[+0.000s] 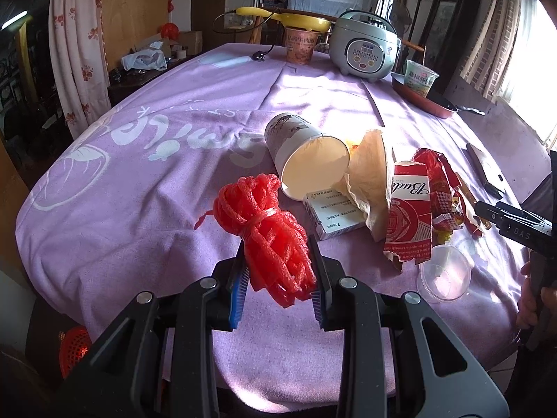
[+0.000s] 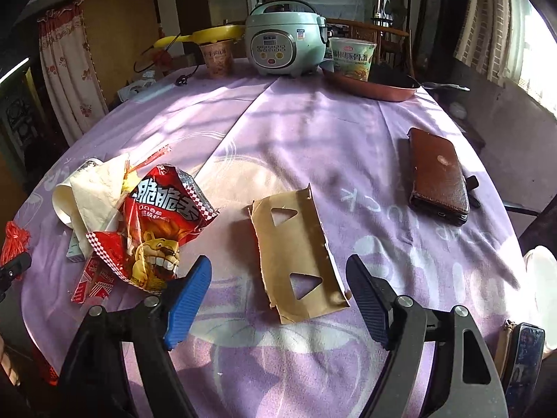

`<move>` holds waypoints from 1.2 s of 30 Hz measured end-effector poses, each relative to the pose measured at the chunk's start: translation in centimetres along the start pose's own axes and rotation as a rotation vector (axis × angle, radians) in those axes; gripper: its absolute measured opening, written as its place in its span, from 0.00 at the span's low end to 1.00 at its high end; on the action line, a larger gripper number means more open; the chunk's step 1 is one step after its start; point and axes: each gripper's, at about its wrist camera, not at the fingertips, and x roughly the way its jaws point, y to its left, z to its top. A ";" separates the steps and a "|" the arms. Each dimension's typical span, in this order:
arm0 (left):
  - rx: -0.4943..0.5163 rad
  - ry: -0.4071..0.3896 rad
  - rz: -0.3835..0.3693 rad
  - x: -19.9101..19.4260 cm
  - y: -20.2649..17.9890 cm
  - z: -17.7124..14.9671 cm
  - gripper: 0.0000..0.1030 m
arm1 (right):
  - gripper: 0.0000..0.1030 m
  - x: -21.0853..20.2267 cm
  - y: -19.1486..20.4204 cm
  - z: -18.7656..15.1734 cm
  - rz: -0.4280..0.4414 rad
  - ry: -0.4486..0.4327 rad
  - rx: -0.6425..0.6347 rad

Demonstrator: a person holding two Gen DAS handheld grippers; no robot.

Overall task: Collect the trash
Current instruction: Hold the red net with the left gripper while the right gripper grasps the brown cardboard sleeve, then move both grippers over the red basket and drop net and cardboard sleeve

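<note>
Sun coming in through window (image 1: 532, 66) on right, glaring white. Striped shadows lying across bench (image 2: 313, 132). Edges bending, corners going black.

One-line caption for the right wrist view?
Open right gripper hovers over a torn cardboard piece on the purple tablecloth.

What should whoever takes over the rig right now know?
Left gripper: shut on the red foam net, at the near edge of the table.
Right gripper: open, empty, fingers either side of the cardboard scrap, not touching it.
Trash pile between them: tipped paper cup, crumpled paper, pill box, red carton, snack bag, clear plastic cup.
Done: net grasped only; no bin in view.
Left: bin the net, take the cardboard, clear the pile. Leave the phone case and rice cooker.
</note>
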 end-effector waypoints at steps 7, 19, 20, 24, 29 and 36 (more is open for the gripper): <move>-0.014 0.029 -0.008 1.1 0.3 0.0 0.31 | 0.56 2.5 -1.1 0.1 0.008 0.067 0.040; -0.023 0.002 0.008 -0.1 0.8 -0.2 0.31 | 0.55 -4.1 -0.4 0.3 0.122 -0.119 0.080; -0.025 -0.006 0.016 -0.5 1.0 -0.2 0.31 | 0.55 -4.7 0.1 0.5 0.147 -0.130 0.071; -0.037 -0.037 0.065 -2.0 2.1 -0.7 0.31 | 0.55 -6.7 3.3 0.7 0.247 -0.158 0.013; -0.079 -0.066 0.144 -4.5 4.7 -2.1 0.31 | 0.55 -8.0 8.9 0.7 0.370 -0.150 -0.093; -0.160 -0.093 0.329 -9.0 9.6 -5.6 0.31 | 0.55 -10.3 18.5 -0.4 0.531 -0.132 -0.287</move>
